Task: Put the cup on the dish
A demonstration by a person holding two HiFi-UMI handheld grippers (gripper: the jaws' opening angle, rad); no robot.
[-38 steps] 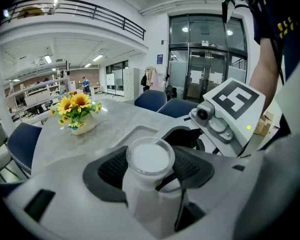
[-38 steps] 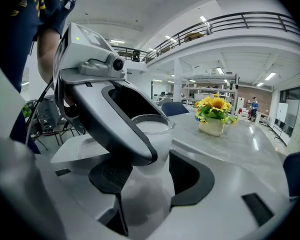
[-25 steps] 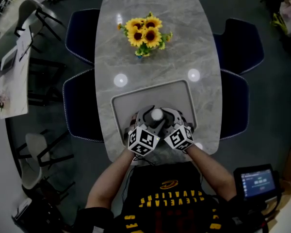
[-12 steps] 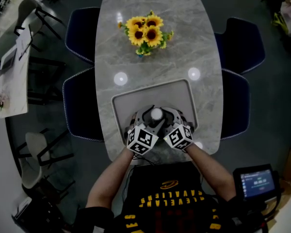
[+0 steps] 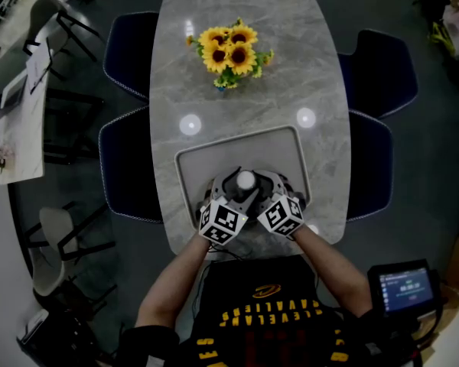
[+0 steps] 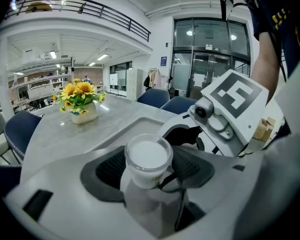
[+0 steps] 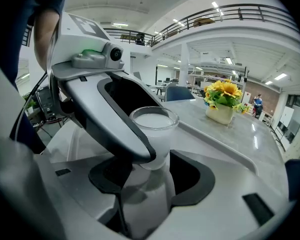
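A clear cup (image 5: 246, 180) filled with something white stands low over the near part of a grey tray-like dish (image 5: 191, 167). Both grippers meet at it from the near side. My left gripper (image 5: 236, 186) has its dark pads against both sides of the cup (image 6: 147, 156). My right gripper (image 5: 260, 183) closes on the same cup (image 7: 154, 129) from the other angle. One finger of the left gripper (image 7: 115, 114) crosses in front of the cup in the right gripper view. Whether the cup's base touches the dish is hidden.
A pot of sunflowers (image 5: 229, 52) stands at the far end of the marble table (image 5: 321, 44). Dark blue chairs (image 5: 130, 48) (image 5: 379, 67) line both long sides. The table's near edge lies just behind the marker cubes (image 5: 226, 222).
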